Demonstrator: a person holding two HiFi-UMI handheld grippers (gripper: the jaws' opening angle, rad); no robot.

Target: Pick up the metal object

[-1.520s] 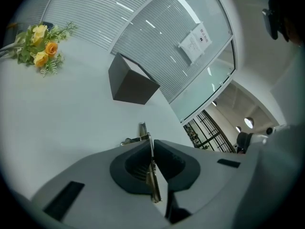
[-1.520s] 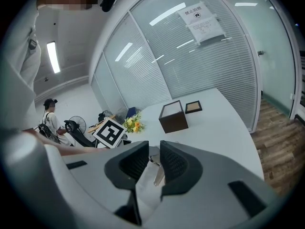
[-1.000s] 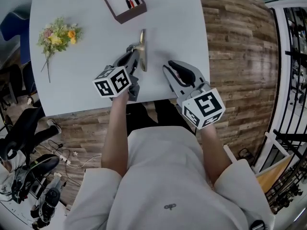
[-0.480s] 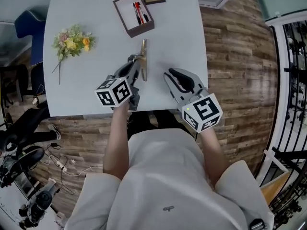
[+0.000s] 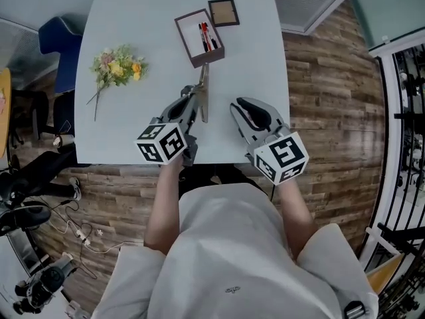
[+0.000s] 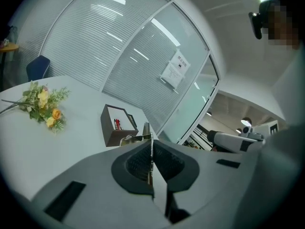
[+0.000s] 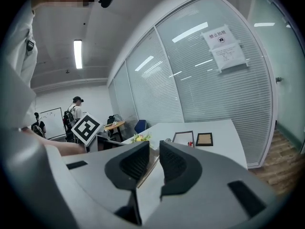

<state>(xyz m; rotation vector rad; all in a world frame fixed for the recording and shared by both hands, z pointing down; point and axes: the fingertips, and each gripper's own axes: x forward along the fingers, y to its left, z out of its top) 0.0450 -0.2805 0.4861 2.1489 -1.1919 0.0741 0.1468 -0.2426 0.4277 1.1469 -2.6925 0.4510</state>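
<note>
— Metal first: the left hand-held gripper (image 5: 194, 98), centre of the head view, has its jaws pressed together on a thin edge of the metal object (image 5: 205, 78), which looks to be held just above the desk (image 5: 153, 18).

— And the other one?

— The right hand-held gripper (image 5: 244, 105), right of centre, is spread. Its jaws have just been closing a little, with nothing between them.

— So what worries you?

— The hold. It is a long, smooth bar caught by a narrow strip, so I judge it could pivot or slide out if the hand tilts or jerks.

— Falling where?

— Back onto the desk. Or its far end could knock the brown pen box (image 5: 199, 37), which sits just above it in the frame. The flowers (image 5: 118, 65) at upper left are well apart, so I see no risk there.
</note>
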